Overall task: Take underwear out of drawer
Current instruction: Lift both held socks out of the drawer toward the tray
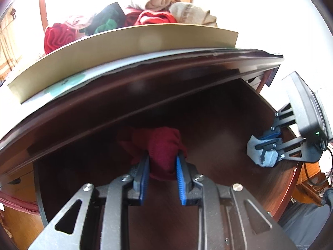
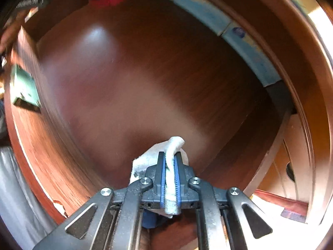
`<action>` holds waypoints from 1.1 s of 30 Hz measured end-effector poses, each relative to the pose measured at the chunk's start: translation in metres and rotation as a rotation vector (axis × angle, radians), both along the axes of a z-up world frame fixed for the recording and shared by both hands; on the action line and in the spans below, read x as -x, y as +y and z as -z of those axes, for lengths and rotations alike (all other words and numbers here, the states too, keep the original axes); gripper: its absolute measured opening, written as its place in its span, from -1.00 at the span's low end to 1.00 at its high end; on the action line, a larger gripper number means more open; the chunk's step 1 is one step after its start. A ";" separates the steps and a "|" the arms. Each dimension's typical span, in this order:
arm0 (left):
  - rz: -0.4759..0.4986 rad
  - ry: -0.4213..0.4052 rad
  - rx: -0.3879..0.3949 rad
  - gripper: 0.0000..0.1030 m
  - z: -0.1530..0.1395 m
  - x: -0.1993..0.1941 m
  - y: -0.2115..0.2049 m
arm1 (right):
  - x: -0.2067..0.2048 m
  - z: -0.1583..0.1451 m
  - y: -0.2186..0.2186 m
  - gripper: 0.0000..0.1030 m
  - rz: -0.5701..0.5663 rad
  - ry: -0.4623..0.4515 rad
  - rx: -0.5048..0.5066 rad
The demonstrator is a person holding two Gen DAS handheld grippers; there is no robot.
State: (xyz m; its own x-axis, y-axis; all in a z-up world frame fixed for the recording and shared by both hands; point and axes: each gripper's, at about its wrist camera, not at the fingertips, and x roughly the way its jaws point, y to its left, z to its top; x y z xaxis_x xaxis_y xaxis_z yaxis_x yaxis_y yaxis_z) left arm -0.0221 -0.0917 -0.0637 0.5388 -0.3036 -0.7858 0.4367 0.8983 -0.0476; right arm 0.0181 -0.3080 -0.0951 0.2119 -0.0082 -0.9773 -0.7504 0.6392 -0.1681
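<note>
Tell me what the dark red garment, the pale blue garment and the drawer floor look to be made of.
Dark red crumpled garment: soft knit fabric, matte, with a fuzzy, folding surface.
Pale blue bunched garment: thin soft cloth, probably cotton; it creases tightly where it is pinched.
Reddish-brown drawer floor: wood or wood-look laminate, glossy; grain lines and a bright reflection show.

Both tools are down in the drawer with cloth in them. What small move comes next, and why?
Probably lift both straight up. The left tool is shut on the dark red cloth piece, the right tool on the pale blue-white cloth piece, and both pieces sit low over the dark wooden drawer's floor.
</note>
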 end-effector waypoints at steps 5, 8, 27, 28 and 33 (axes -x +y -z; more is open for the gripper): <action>-0.013 -0.017 -0.005 -0.58 -0.003 0.004 0.005 | 0.009 -0.016 -0.006 -0.84 0.051 -0.058 -0.146; -0.020 -0.031 -0.009 -0.58 -0.004 0.006 0.004 | 0.012 -0.025 -0.006 -0.84 0.071 -0.095 -0.236; -0.077 -0.098 0.030 -0.58 -0.004 0.014 0.010 | 0.005 -0.073 -0.003 -0.83 0.107 -0.282 -0.584; -0.082 -0.104 0.031 -0.58 -0.005 0.014 0.010 | 0.004 -0.074 -0.002 -0.83 0.107 -0.282 -0.592; -0.108 -0.134 0.034 -0.58 -0.008 0.015 0.014 | 0.004 -0.080 -0.004 -0.83 0.107 -0.293 -0.638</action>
